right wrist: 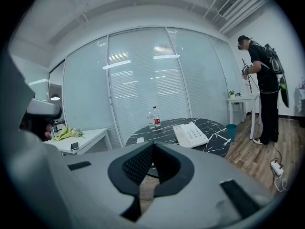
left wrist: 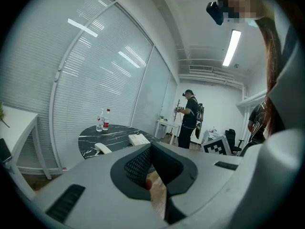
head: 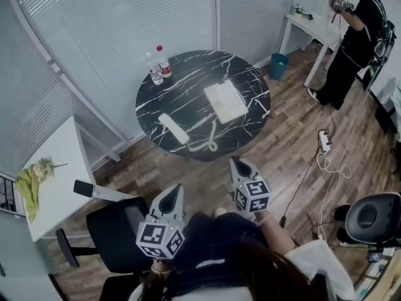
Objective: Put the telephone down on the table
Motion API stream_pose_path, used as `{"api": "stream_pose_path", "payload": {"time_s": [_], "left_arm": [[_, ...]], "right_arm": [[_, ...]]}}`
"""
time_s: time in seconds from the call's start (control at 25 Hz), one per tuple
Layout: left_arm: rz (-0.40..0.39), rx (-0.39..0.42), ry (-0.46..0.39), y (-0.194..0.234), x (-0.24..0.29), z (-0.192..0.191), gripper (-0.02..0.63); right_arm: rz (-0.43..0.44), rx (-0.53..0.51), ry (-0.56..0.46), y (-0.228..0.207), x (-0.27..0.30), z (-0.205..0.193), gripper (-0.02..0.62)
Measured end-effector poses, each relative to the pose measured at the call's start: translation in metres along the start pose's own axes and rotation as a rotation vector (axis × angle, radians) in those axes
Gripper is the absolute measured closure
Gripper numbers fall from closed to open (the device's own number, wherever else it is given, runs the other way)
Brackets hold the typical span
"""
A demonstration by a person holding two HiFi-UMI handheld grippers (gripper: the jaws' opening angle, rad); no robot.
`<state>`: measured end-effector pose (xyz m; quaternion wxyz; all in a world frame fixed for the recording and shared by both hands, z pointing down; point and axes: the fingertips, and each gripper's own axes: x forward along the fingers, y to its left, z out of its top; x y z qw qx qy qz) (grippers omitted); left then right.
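The white telephone base (head: 225, 101) lies on the round black marble table (head: 244, 74). Its handset (head: 173, 128) rests on the tabletop to the left, off the base, joined by a coiled cord (head: 207, 144). Both grippers hover over the person's lap, well short of the table. My left gripper (head: 175, 194) is shut with nothing in it, and so is my right gripper (head: 239, 165). In the left gripper view the shut left gripper (left wrist: 151, 146) points toward the handset (left wrist: 102, 148) and base (left wrist: 139, 139). From the right gripper (right wrist: 153, 147), the base (right wrist: 190, 133) shows ahead.
Two water bottles (head: 158, 66) stand at the table's far left edge. A white side table (head: 53, 180) with a green cloth stands left, with a black chair (head: 116, 234) near it. Another person (head: 354, 39) stands far right by a white desk. A power strip (head: 324, 141) and cables lie on the floor.
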<state>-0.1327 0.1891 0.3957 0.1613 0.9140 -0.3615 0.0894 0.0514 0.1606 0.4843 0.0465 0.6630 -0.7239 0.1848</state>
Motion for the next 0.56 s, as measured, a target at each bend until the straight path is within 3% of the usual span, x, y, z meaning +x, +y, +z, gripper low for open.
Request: {"api": "stream_pose_path", "payload": {"time_s": [0.56], "left_arm": [[0.051, -0.072, 0.037, 0.066, -0.011, 0.003, 0.6]], "right_arm": [[-0.004, -0.062, 0.061, 0.036, 0.036, 0.011, 0.6]]}}
